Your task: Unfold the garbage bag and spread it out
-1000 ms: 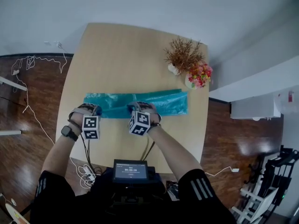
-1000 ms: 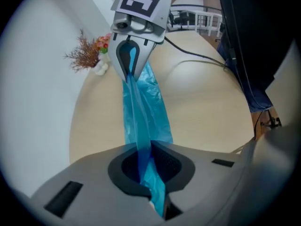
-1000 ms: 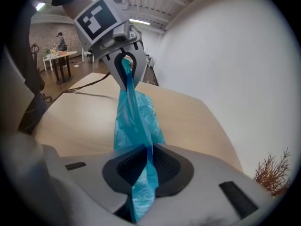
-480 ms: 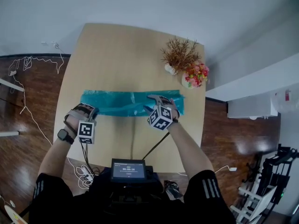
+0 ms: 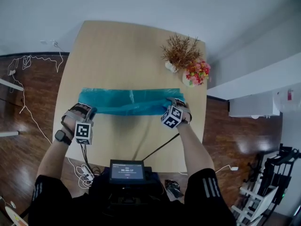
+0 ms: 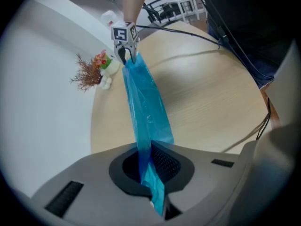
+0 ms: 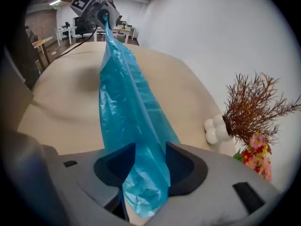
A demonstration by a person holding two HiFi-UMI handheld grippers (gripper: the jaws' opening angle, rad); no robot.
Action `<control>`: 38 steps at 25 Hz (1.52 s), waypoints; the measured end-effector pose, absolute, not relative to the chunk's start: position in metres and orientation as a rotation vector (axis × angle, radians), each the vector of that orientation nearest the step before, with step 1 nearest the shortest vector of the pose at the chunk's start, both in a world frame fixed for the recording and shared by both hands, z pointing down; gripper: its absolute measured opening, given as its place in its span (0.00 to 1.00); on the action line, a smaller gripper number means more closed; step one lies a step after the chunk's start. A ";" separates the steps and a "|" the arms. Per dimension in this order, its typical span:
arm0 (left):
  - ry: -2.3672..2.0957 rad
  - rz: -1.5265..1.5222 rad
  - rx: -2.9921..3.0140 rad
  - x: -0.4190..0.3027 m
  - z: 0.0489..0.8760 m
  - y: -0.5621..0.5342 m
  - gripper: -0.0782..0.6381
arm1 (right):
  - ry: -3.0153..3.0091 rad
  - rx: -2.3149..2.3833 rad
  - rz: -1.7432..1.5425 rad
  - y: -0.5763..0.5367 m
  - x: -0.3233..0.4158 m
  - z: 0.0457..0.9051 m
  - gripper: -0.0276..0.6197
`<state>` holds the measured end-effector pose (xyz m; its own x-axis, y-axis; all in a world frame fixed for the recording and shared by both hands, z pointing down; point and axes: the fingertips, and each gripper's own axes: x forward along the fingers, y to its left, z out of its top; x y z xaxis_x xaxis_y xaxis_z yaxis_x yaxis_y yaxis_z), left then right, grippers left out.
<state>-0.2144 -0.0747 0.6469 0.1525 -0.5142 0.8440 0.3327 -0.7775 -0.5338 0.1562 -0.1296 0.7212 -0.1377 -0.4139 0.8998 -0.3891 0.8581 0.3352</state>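
The garbage bag point(image 5: 129, 101) is a long, narrow band of translucent blue plastic, not yet opened out. It runs from side to side across the pale wooden desk point(image 5: 127, 51), on the half nearer the person, with 1 gripper at each end.

The left gripper point(image 5: 91, 111) is closed on the bag's left end. In the left gripper view the plastic is pinched in a thin fold between the 2 dark pads, and the band runs away from them to the other gripper at the far end.

The right gripper point(image 5: 178, 104) is at the bag's right end, near the desk's right edge. Its jaws stand wide apart. In the right gripper view the crumpled end of the bag hangs loosely through the gap between them and is not clamped; the plastic lies close against 1 pad, with free space on the other side.

Beyond the right end of the bag, at the far right corner of the desk, stand 2 ornaments: a brown dried plant point(image 5: 181, 53) in a white vase, and just beside it a small bunch of pink and yellow flowers point(image 5: 197, 72). Neither touches the bag.

A small lit screen point(image 5: 126, 171) sits at the person's chest, and loose cables point(image 5: 28, 65) trail over the dark wooden floor to the left of the desk.
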 end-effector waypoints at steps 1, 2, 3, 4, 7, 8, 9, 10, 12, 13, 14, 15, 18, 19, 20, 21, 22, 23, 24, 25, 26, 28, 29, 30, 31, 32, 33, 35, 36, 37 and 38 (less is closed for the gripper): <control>0.178 -1.697 -1.800 -0.214 0.649 -0.074 0.11 | -1.742 0.626 -0.020 -0.130 0.161 0.724 0.34; 0.187 -1.695 -1.814 -0.212 0.649 -0.074 0.11 | -1.740 0.634 -0.016 -0.129 0.163 0.725 0.27; 0.201 -1.689 -1.843 -0.209 0.648 -0.073 0.11 | -1.741 0.640 -0.016 -0.128 0.165 0.724 0.19; 0.219 -1.682 -1.879 -0.205 0.646 -0.071 0.11 | -1.744 0.646 -0.016 -0.127 0.164 0.723 0.12; 0.251 -1.687 -1.893 -0.206 0.649 -0.074 0.11 | -1.766 0.671 -0.015 -0.125 0.162 0.713 0.05; 0.262 -1.688 -1.890 -0.207 0.650 -0.075 0.11 | -1.772 0.683 -0.016 -0.126 0.162 0.709 0.05; 0.274 -1.687 -1.885 -0.208 0.652 -0.077 0.11 | -1.779 0.693 -0.018 -0.126 0.162 0.705 0.05; 0.286 -1.688 -1.877 -0.211 0.654 -0.079 0.11 | -1.788 0.702 -0.022 -0.126 0.161 0.700 0.05; 0.324 -1.682 -1.894 -0.211 0.648 -0.082 0.11 | -1.811 0.727 -0.035 -0.124 0.158 0.685 0.05; 0.338 -1.681 -1.900 -0.212 0.643 -0.082 0.11 | -1.821 0.739 -0.045 -0.122 0.156 0.678 0.05; 0.335 -1.690 -1.883 -0.216 0.642 -0.083 0.11 | -1.829 0.749 -0.058 -0.118 0.155 0.670 0.05; 0.323 -1.702 -1.855 -0.221 0.645 -0.082 0.11 | -1.836 0.758 -0.071 -0.113 0.154 0.663 0.05; 0.355 -1.662 -1.891 -0.216 0.638 -0.077 0.11 | -1.860 0.776 -0.098 -0.093 0.150 0.647 0.05; 0.377 -1.636 -1.912 -0.211 0.634 -0.074 0.11 | -1.869 0.778 -0.101 -0.085 0.148 0.644 0.05; 0.382 -1.623 -1.911 -0.210 0.634 -0.072 0.11 | -1.875 0.778 -0.105 -0.077 0.147 0.642 0.06; 0.371 -1.622 -1.899 -0.212 0.637 -0.068 0.11 | -1.878 0.775 -0.109 -0.069 0.147 0.641 0.06; 0.360 -1.624 -1.890 -0.214 0.641 -0.063 0.11 | -1.878 0.774 -0.113 -0.061 0.146 0.640 0.06; 0.360 -1.618 -1.897 -0.214 0.643 -0.058 0.11 | -1.878 0.775 -0.113 -0.053 0.147 0.640 0.06; 0.365 -1.608 -1.907 -0.213 0.642 -0.052 0.11 | -1.878 0.781 -0.109 -0.045 0.147 0.641 0.06; 0.368 -1.596 -1.908 -0.212 0.643 -0.046 0.11 | -1.879 0.789 -0.100 -0.037 0.148 0.642 0.06; 0.368 -1.584 -1.902 -0.211 0.644 -0.040 0.11 | -1.879 0.798 -0.089 -0.028 0.150 0.644 0.06; 0.364 -1.556 -1.882 -0.209 0.648 -0.025 0.11 | -1.876 0.812 -0.064 -0.010 0.153 0.652 0.06; 0.360 -1.542 -1.870 -0.208 0.651 -0.017 0.11 | -1.872 0.816 -0.051 0.000 0.155 0.657 0.06; 0.349 -1.534 -1.862 -0.207 0.655 -0.008 0.11 | -1.865 0.817 -0.037 0.010 0.157 0.664 0.06; 0.324 -1.537 -1.862 -0.206 0.662 0.004 0.11 | -1.857 0.813 -0.021 0.020 0.158 0.672 0.06; 0.289 -1.553 -1.869 -0.206 0.671 0.017 0.11 | -1.847 0.806 -0.003 0.029 0.159 0.681 0.07; 0.255 -1.571 -1.876 -0.207 0.681 0.029 0.11 | -1.837 0.796 0.015 0.039 0.161 0.689 0.09; 0.194 -1.610 -1.888 -0.209 0.700 0.048 0.11 | -1.818 0.770 0.050 0.054 0.163 0.707 0.10; 0.168 -1.632 -1.894 -0.210 0.709 0.055 0.11 | -1.811 0.756 0.066 0.060 0.164 0.715 0.10; 0.144 -1.654 -1.903 -0.212 0.717 0.062 0.12 | -1.805 0.742 0.079 0.066 0.165 0.722 0.10; 0.121 -1.676 -1.914 -0.213 0.725 0.068 0.12 | -1.800 0.727 0.088 0.070 0.166 0.727 0.10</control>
<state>-0.2129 0.0677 0.7246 0.2044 -0.4343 0.8773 0.3036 -0.8239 -0.4786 0.1655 0.0697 0.7272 -0.1732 -0.4306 0.8857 -0.5148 0.8063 0.2913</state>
